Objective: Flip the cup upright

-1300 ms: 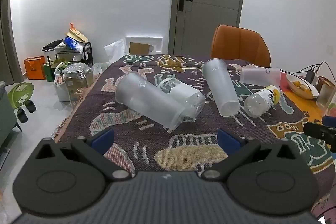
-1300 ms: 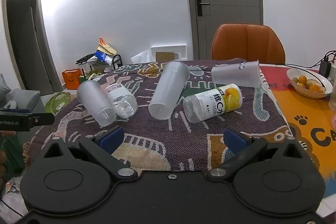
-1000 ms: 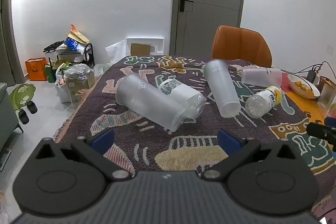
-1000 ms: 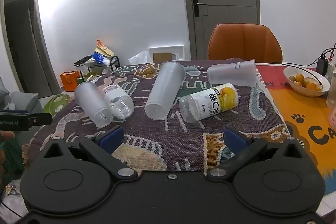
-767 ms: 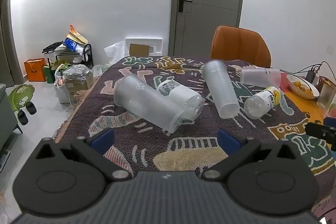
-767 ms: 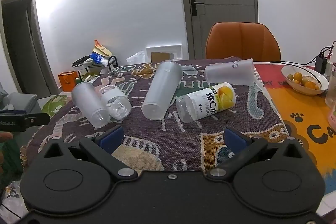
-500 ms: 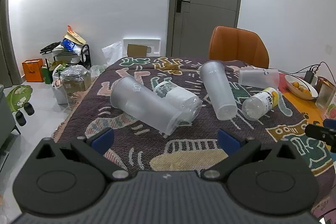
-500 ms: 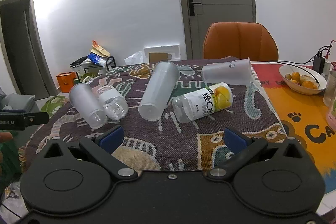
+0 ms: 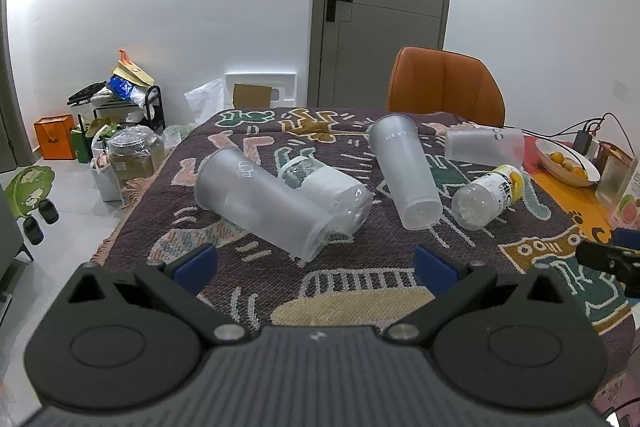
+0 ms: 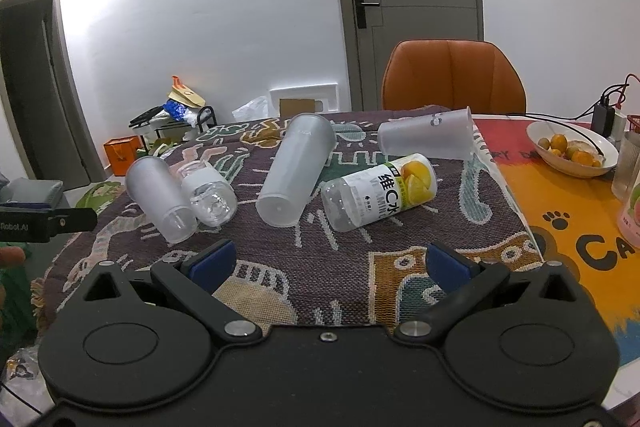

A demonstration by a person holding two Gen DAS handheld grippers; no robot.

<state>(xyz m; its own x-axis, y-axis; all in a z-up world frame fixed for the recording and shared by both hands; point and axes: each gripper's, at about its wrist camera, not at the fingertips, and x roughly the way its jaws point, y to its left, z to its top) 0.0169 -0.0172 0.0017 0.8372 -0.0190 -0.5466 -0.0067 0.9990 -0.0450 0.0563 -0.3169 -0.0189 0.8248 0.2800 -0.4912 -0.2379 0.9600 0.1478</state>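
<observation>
Three frosted plastic cups lie on their sides on a patterned cloth. The left cup (image 9: pixel 260 203) (image 10: pixel 160 197) rests against a clear bottle (image 9: pixel 332 193) (image 10: pixel 210 197). The middle tall cup (image 9: pixel 404 171) (image 10: pixel 294 175) lies with its base toward me. The far cup (image 9: pixel 484 147) (image 10: pixel 426 139) lies crosswise at the back. My left gripper (image 9: pixel 316 263) is open and empty, short of the left cup. My right gripper (image 10: pixel 330 263) is open and empty, short of the middle cup.
A yellow-labelled bottle (image 9: pixel 488 195) (image 10: pixel 380 197) lies between the middle and far cups. A white fruit bowl (image 10: pixel 572 147), cables and a glass stand at the right on an orange mat (image 10: pixel 576 227). An orange chair (image 10: pixel 452 79) stands behind the table.
Both grippers have shifted slightly, so the cups sit a little lower and further left in view. Nothing on the table has moved, and both grippers stay open.
</observation>
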